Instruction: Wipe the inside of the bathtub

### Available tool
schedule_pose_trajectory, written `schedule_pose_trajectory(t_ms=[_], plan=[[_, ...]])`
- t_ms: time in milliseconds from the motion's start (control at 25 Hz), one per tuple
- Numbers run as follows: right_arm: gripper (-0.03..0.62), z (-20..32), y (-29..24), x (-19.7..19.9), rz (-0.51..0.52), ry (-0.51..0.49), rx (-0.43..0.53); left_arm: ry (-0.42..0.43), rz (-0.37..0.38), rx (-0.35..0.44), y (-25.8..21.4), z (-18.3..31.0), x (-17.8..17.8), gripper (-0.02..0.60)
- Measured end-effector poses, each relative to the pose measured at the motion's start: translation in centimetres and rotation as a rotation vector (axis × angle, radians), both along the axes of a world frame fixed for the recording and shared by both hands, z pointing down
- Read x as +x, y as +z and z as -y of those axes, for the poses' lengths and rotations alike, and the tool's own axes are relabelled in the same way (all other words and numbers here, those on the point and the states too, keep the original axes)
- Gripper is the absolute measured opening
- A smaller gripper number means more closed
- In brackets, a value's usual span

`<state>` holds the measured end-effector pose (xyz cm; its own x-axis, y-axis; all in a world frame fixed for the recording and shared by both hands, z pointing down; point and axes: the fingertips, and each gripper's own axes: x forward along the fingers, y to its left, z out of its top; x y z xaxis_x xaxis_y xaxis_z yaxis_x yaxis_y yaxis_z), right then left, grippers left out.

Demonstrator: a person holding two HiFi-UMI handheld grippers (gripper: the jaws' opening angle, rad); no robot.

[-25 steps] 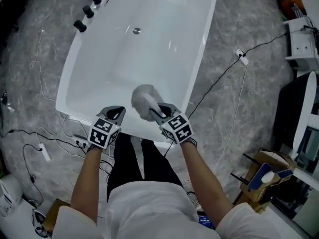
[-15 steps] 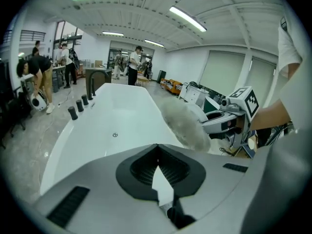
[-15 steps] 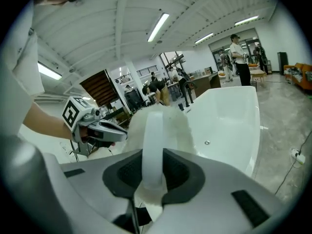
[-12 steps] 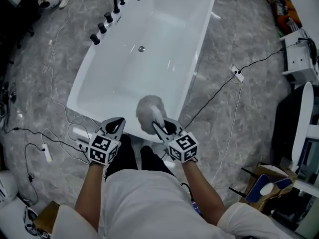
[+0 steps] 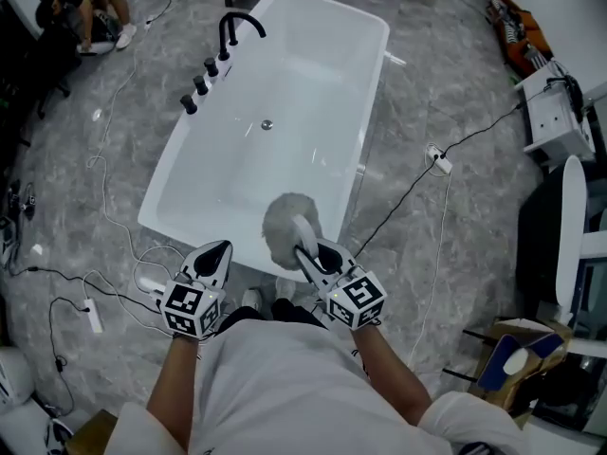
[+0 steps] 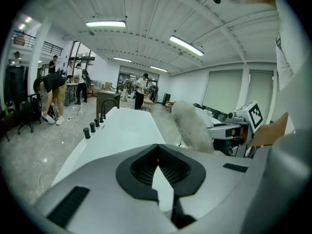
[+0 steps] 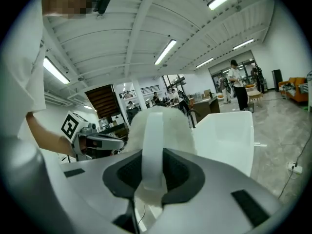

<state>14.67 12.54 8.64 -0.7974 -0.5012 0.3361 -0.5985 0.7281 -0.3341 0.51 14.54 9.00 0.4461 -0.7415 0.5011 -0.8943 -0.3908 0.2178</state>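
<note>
Head view, lower centre: right gripper point(image 5: 310, 252) with fingers clamped on the white handle of a fluffy grey duster point(image 5: 285, 222), confirmed in the right gripper view, handle pinched between both pads and the duster head point(image 7: 168, 126) standing up beyond them. Left gripper point(image 5: 214, 257) at lower left of the frame, just outside the near short end of the bathtub point(image 5: 313, 74); fingers closed together on nothing in the left gripper view point(image 6: 158, 165). Duster head overlapping the tub's near rim from above; cannot tell whether touching it, though apparently raised rather than down inside. As for progress: inside of the tub uniformly white and glossy, no visible dirt, streaks or wet patches, which would fit equally a tub awaiting a wipe or one already wiped, so no firm call possible. Smooth, hard, curved walls sloping to a drain point(image 5: 266, 124); black faucet point(image 5: 237, 28) on the rim at upper left. Around it, grey marbled floor point(image 5: 455, 245) strewn with loose cables point(image 5: 417, 183), a tripping risk; people point(image 6: 53, 89) working far behind.
</note>
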Motion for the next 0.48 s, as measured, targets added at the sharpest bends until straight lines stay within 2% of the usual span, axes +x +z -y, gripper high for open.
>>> schedule_pose_trajectory(t_ms=[240,480], plan=[[0.097,-1.0,-5.5,0.2,0.025,0.098,0.088,0.027,-0.066,0.111,-5.4,-1.0,-1.3,0.01],[0.097,-3.5,-9.7,-0.3,0.054,0.167,0.155,0.088,-0.067,0.189,-8.4,-2.5,-2.5,0.01]])
